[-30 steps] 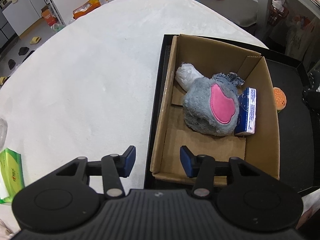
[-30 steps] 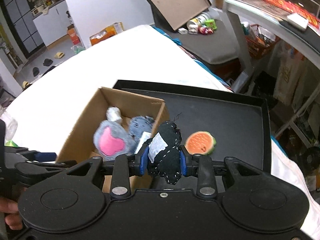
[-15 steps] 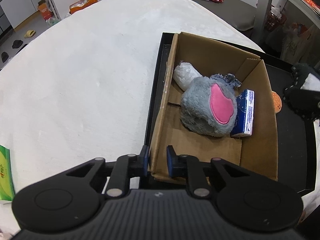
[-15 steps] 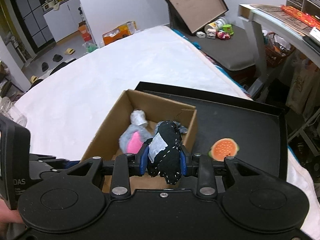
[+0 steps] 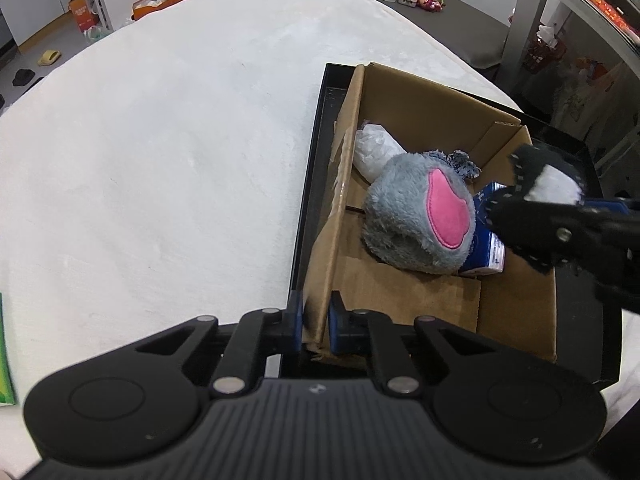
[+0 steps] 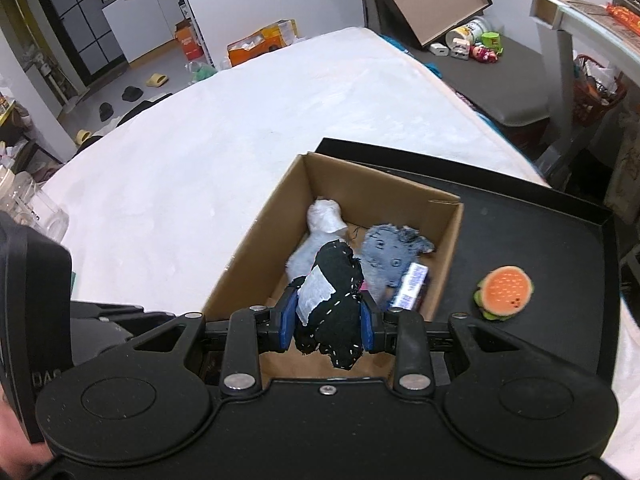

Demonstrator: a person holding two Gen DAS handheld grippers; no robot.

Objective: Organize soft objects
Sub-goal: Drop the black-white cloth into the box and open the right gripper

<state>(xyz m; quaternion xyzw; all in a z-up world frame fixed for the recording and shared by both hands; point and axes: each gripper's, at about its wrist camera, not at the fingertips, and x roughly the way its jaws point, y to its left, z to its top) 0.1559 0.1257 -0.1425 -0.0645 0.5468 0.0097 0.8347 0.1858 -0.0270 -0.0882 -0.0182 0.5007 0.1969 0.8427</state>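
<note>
Black plush (image 6: 336,300) upright in right tongs (image 6: 327,322), left tongs (image 5: 315,322) pinching cardboard box (image 5: 320,264) wall

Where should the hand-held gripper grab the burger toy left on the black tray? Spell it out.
Grip the burger toy across its round bun, coming down from above. It lies alone on the black tray, right of the cardboard box, with open space all round, and its squat shape offers no handle.

Left gripper (image 5: 314,326) now clamps cardboard box (image 5: 420,92) near wall; right gripper (image 6: 327,318) carries black stitched plush (image 6: 334,304) over the box.
</note>
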